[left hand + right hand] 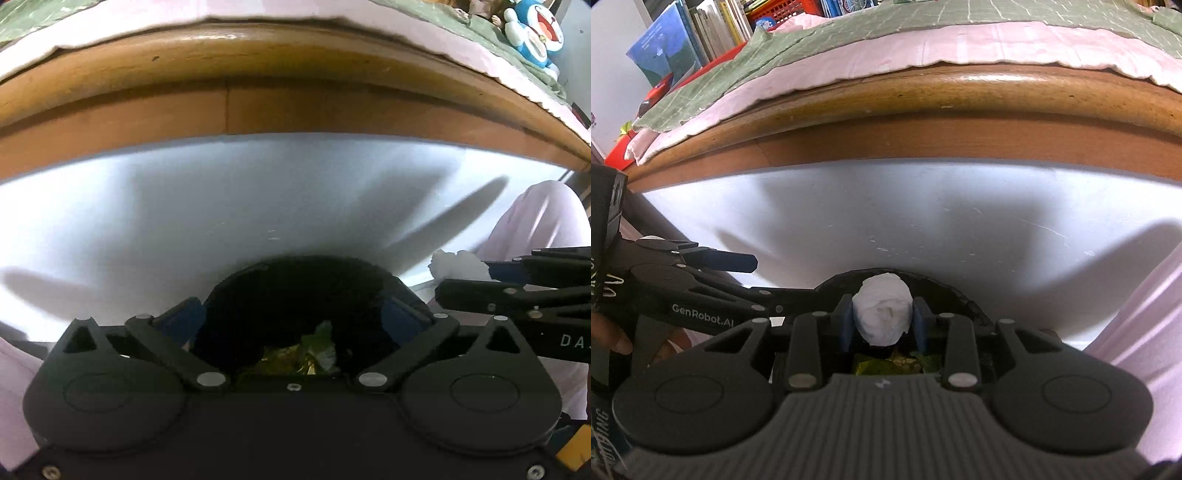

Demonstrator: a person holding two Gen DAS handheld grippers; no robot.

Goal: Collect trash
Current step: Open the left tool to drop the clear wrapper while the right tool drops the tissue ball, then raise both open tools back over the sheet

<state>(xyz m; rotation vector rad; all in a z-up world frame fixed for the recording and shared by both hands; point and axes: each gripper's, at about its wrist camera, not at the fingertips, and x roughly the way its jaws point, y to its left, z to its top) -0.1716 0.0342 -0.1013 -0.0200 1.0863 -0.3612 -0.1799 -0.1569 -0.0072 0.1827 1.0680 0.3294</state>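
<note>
A black trash bag [295,291] lies with its mouth up between the wide-spread fingers of my left gripper [291,314]. Green and gold wrappers [295,354] show inside it. The left blue pad [181,317] stands just beside the bag's edge, and I cannot tell whether either pad presses it. My right gripper [882,314] is shut on a crumpled white tissue wad [882,314], held just above the bag's rim [960,295]. In the left wrist view the tissue [454,264] and the right gripper [476,275] come in from the right.
A white table top [258,192] stretches ahead to a wooden bed frame [295,107] with a pink sheet and green blanket [849,40]. Books [683,48] stand at far left, a blue plush toy [535,33] at far right. Pink-clad knees [535,221] flank the bag.
</note>
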